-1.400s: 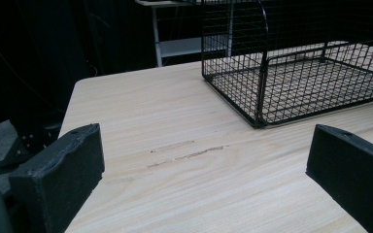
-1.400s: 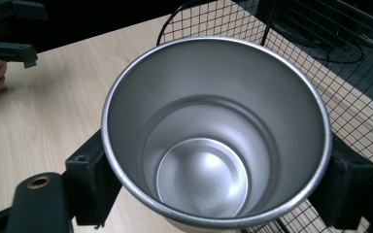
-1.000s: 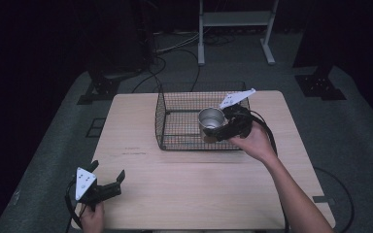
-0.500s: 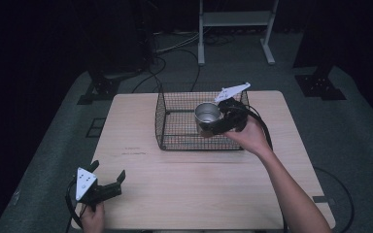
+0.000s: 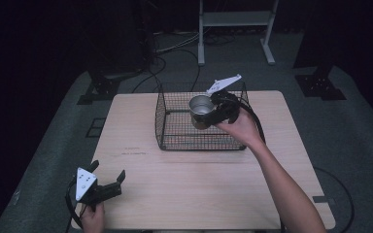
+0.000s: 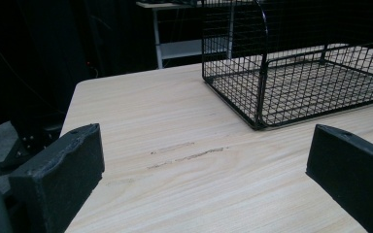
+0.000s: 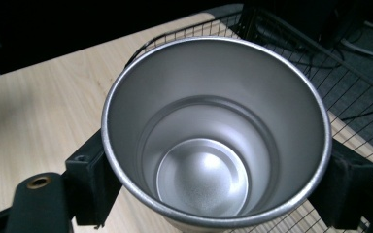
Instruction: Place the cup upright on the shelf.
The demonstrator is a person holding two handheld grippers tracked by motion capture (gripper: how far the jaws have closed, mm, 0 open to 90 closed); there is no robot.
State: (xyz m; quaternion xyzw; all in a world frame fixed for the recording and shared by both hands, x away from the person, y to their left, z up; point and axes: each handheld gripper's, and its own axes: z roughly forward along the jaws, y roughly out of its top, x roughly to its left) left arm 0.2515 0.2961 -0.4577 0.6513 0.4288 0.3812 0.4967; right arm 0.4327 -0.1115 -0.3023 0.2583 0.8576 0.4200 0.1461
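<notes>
Cup (image 5: 201, 109) sits pinched upright in my right tongs (image 5: 212, 113), mouth up, over the basket (image 5: 175, 131). My left tongs (image 5: 108, 182), spread and empty, rest well apart at the near counter (image 5: 213, 184) corner.

Pale wooden table (image 5: 194, 189) on grey carpet (image 5: 349, 131), white metal stand (image 5: 235, 19) behind, black cables (image 5: 170, 48)

Metal cup (image 5: 201, 110) in right gripper (image 5: 212, 114) (above wire basket (image 5: 175, 131)).
</notes>
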